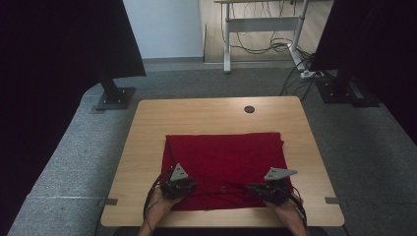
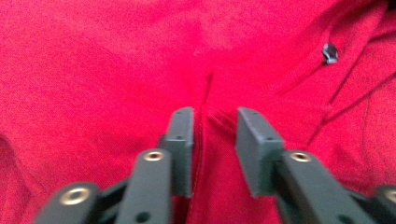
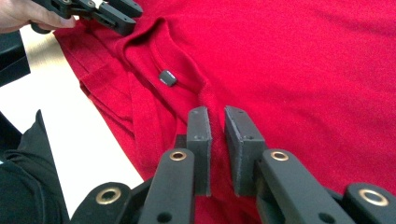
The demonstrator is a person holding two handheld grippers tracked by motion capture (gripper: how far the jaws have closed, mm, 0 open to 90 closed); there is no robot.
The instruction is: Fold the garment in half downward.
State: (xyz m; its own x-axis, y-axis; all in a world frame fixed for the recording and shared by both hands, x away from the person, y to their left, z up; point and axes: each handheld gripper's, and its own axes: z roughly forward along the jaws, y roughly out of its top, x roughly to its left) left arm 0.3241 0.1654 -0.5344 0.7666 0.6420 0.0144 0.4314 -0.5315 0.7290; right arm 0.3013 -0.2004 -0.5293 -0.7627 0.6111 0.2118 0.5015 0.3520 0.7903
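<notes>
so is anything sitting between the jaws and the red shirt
Nothing visible does. The left gripper and right gripper are each right on the red shirt, pinching a ridge of its fabric between the jaws near the collar.

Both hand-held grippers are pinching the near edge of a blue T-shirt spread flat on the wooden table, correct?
Not quite: the T-shirt is red, not blue, as the high view shows. The rest holds: the left hand-held gripper and right hand-held gripper pinch its near edge on the wooden table.
</notes>
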